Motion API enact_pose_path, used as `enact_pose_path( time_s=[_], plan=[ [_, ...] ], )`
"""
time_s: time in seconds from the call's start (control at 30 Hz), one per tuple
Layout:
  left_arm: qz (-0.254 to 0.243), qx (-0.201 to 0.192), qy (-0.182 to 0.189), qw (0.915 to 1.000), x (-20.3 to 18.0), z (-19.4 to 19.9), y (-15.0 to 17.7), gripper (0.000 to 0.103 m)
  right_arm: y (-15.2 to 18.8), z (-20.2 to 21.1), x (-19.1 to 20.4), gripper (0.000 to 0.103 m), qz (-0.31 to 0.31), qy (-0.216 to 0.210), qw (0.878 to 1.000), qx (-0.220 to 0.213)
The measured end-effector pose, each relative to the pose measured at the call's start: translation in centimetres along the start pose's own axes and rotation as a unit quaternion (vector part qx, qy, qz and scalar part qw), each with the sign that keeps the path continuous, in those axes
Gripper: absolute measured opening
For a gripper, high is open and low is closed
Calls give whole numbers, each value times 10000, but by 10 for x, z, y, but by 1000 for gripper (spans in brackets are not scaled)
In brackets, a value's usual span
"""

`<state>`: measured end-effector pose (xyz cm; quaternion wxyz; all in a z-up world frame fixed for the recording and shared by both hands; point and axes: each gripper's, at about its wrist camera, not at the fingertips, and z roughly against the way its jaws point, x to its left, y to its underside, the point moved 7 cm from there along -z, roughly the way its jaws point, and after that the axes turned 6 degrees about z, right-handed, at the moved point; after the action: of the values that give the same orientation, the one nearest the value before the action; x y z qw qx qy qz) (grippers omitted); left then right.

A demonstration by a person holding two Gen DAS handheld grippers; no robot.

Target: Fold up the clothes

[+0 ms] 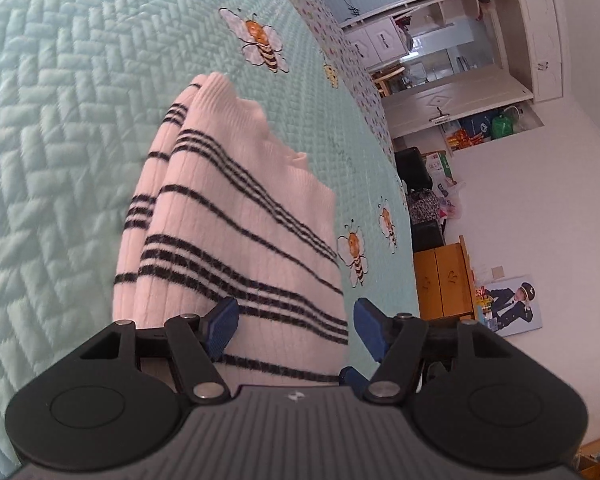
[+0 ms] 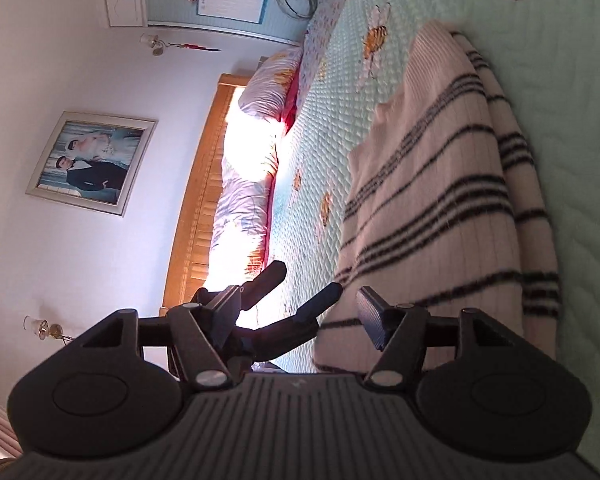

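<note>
On the quilted green bedspread (image 1: 60,128) lies the striped sweater (image 1: 236,216), w/ layers doubled over along one side, so partly folded at least. Left gripper (image 1: 296,328) hangs at its near edge, fingers spread wide w/ knit between them but not pinched; right gripper (image 2: 300,320) likewise parted, holding nothing, one finger over the sweater's edge. Can't tell if a fold's coming or just finished. For any grab: take all layers at the edge, not the bedspread, keep stripes lined up.
</note>
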<state>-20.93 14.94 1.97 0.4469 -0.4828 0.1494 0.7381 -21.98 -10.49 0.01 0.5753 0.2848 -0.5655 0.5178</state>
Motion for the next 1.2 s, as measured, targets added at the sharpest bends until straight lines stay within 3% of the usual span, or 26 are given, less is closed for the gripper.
enact_pose_path(
  time_s=[0.1,0.17,0.27,0.33,0.43,0.57,0.67,0.83,0.9,0.93,0.97,1.1,1.2],
  plan=[
    [-19,-162,-103,9998,12,-5,10,66,9,-6,-19,60,214,500,9984,137],
    [-36,-269,-172,9995,20,-7,16,64,12,-7,-28,44,271,716,9969,169],
    [-394,-360,-325,9980,19,-13,19,62,15,-9,-42,0,370,1069,9932,271],
    [-580,-371,-412,9968,17,-16,19,61,17,-10,-49,0,359,1169,9921,278],
    [-485,-339,-346,9977,18,-13,10,61,16,-6,-40,0,397,1089,9931,157],
    [-559,-504,-308,9967,0,10,5,61,12,0,10,26,1070,850,9906,-23],
    [-555,-496,-34,9972,-16,34,20,63,19,-5,42,32,1585,726,9845,185],
    [-421,-477,-376,9973,6,37,50,62,37,-31,38,37,1719,874,9793,613],
    [-246,-482,-455,9975,21,28,50,61,44,-46,20,33,1763,1191,9734,853],
    [-221,-477,-535,9972,27,23,50,61,46,-51,12,13,1874,1387,9676,969],
    [-203,-473,-612,9968,32,18,51,59,48,-54,5,0,2046,1637,9594,1046],
    [-586,-504,-704,9945,33,9,51,59,49,-54,-3,0,2104,1750,9542,1206],
    [-577,-521,-748,9942,37,4,50,59,55,-61,-4,0,2494,1873,9410,1310]
  ],
)
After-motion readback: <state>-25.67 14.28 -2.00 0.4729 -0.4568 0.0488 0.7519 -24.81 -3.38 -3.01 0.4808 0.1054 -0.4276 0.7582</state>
